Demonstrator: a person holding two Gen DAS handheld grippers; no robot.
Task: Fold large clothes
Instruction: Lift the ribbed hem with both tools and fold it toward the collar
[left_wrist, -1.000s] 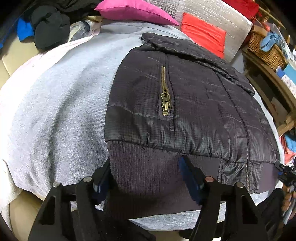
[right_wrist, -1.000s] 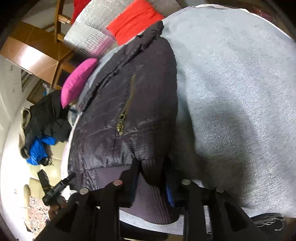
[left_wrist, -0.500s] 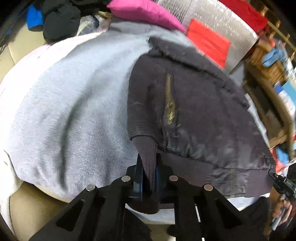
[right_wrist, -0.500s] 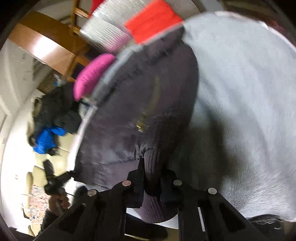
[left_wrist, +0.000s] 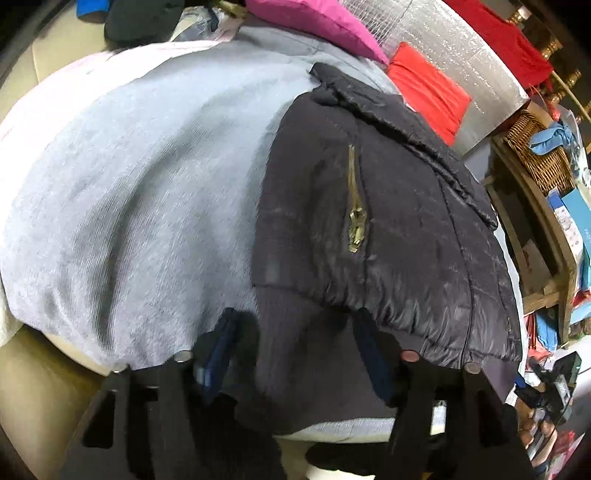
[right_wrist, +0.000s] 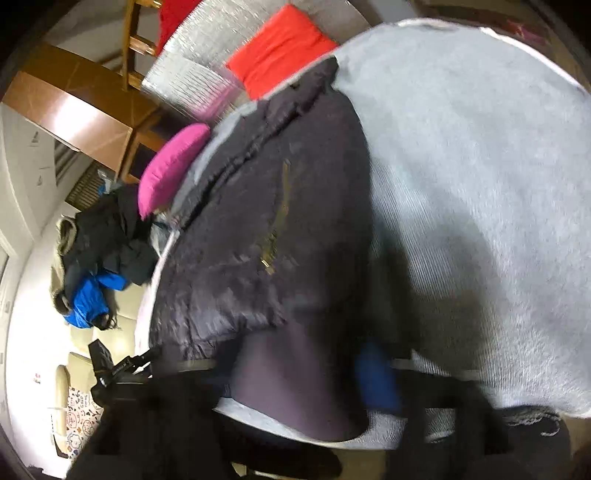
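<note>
A dark quilted jacket (left_wrist: 399, 229) with a brass pocket zip (left_wrist: 356, 221) lies folded on a grey knit blanket (left_wrist: 129, 206). Its ribbed hem (left_wrist: 306, 354) faces me. My left gripper (left_wrist: 295, 354) is open, its blue-padded fingers (left_wrist: 221, 350) spread on either side of the hem's left corner. In the right wrist view the jacket (right_wrist: 266, 236) lies the same way; my right gripper (right_wrist: 295, 373) is open, one blue pad (right_wrist: 376, 373) beside the hem (right_wrist: 291, 376). The view is blurred.
A pink cushion (left_wrist: 314, 26), a red cushion (left_wrist: 428, 85) and a silver mat (left_wrist: 461, 51) lie behind the jacket. A wicker basket (left_wrist: 535, 147) on wooden shelves stands at the right. A pile of dark and blue clothes (right_wrist: 96, 266) lies on the cream sofa.
Both grippers were shut on the jacket's ribbed hem half a second ago. Both have now opened and let the hem go; it lies flat again.
</note>
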